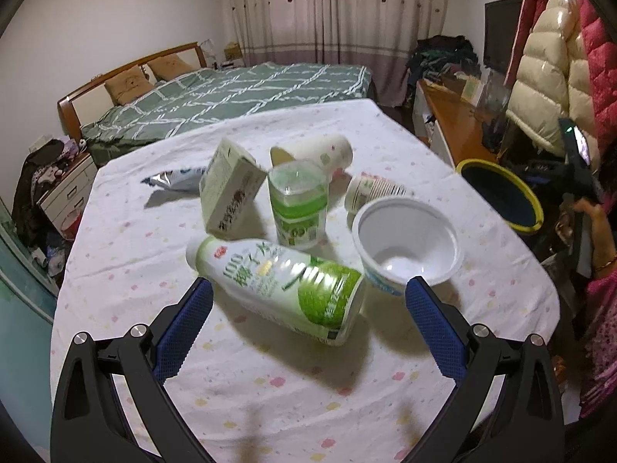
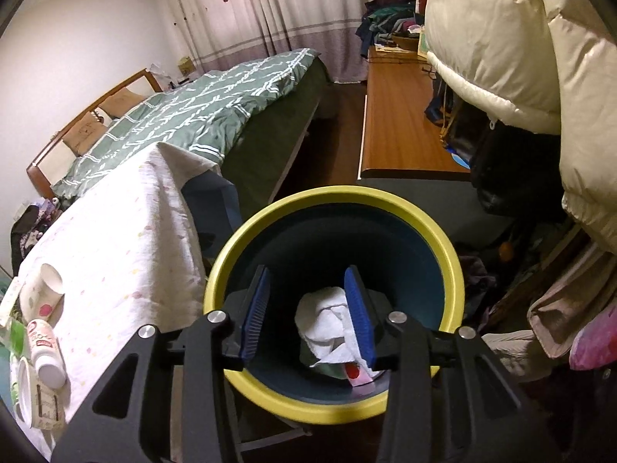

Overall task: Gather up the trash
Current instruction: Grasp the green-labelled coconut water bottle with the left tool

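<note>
In the left wrist view a green-and-white bottle [image 1: 285,289] lies on its side on the white tablecloth [image 1: 270,378]. My left gripper [image 1: 308,289] is open, its blue pads on either side of the bottle, not touching. Behind lie a white bowl [image 1: 408,243], a green lidded cup [image 1: 299,202], a carton [image 1: 227,189], two paper cups [image 1: 320,152] and a foil wrapper [image 1: 175,179]. In the right wrist view my right gripper [image 2: 308,281] is open and empty over the yellow-rimmed bin [image 2: 424,223], which holds crumpled white tissue [image 2: 327,324].
The bin [image 1: 501,193] stands off the table's right edge. A green bed [image 1: 231,96] is behind the table, a wooden desk [image 2: 401,115] and hanging coats [image 2: 520,58] at right. Cups [image 2: 42,285] lie on the table's edge at left in the right wrist view.
</note>
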